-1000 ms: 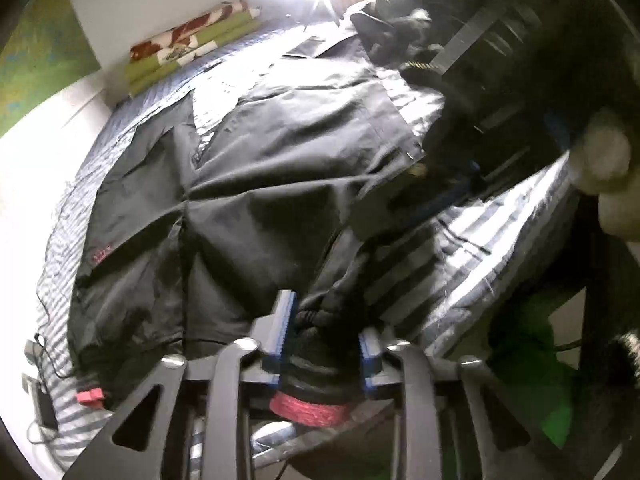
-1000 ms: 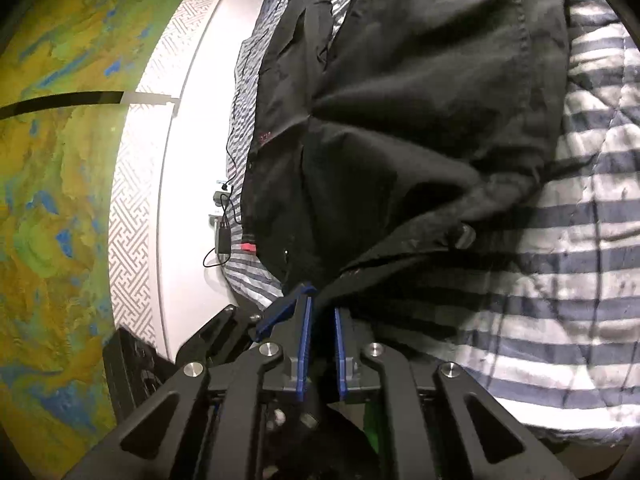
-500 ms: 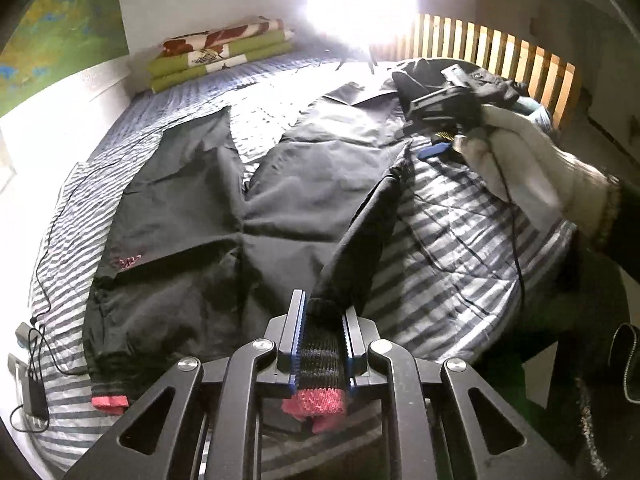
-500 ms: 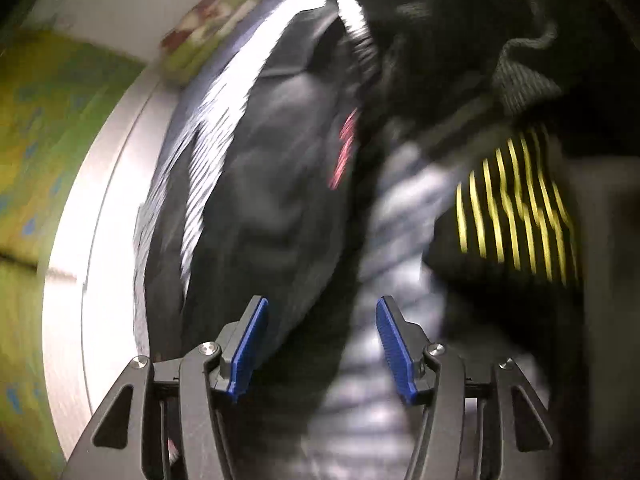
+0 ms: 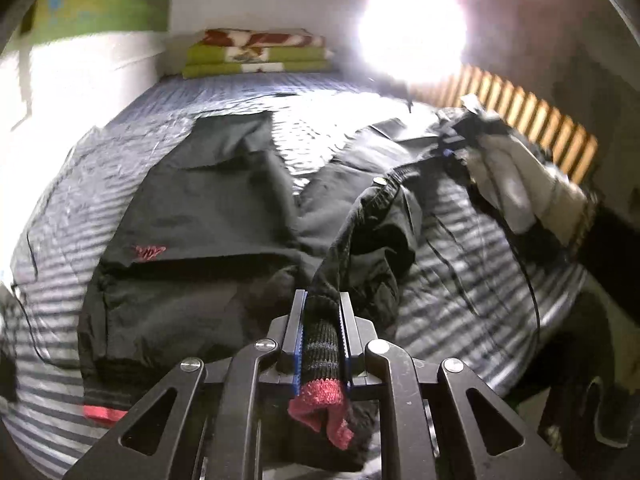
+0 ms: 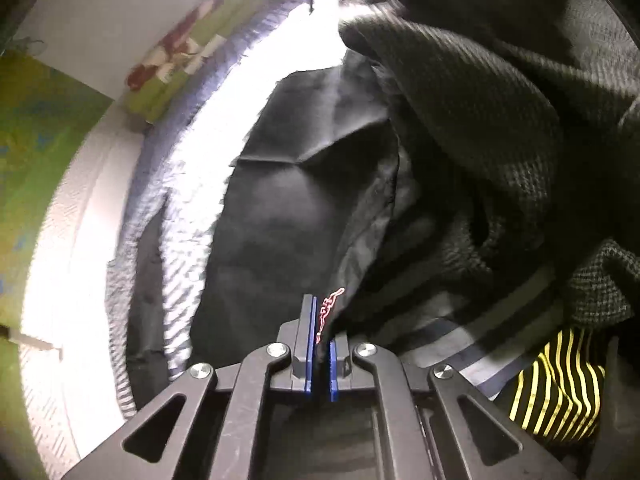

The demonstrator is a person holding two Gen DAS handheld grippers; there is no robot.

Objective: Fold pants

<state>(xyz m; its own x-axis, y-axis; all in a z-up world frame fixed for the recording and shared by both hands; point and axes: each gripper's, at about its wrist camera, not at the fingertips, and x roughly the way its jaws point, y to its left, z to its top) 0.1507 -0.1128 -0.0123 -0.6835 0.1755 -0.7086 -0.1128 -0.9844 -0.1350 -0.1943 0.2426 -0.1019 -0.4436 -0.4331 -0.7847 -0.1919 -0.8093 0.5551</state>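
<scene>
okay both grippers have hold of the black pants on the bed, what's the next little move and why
Probably carry both grips across together toward the flat leg. The left gripper pinches a knit cuff; the right gripper pinches fabric by the red logo, so the raised leg could land on the other.

A striped bed (image 5: 472, 216) carries folded green-and-red blankets (image 5: 256, 54) at its far end. A slatted wooden headboard (image 5: 532, 128) stands beside a glaring lamp (image 5: 412, 30). A yellow-striped black cloth (image 6: 560, 384), possibly clothing, lies nearby.

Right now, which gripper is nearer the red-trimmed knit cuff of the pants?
Left. The left gripper is shut on the red-trimmed knit cuff; the right gripper pinches the pants' far side.
</scene>
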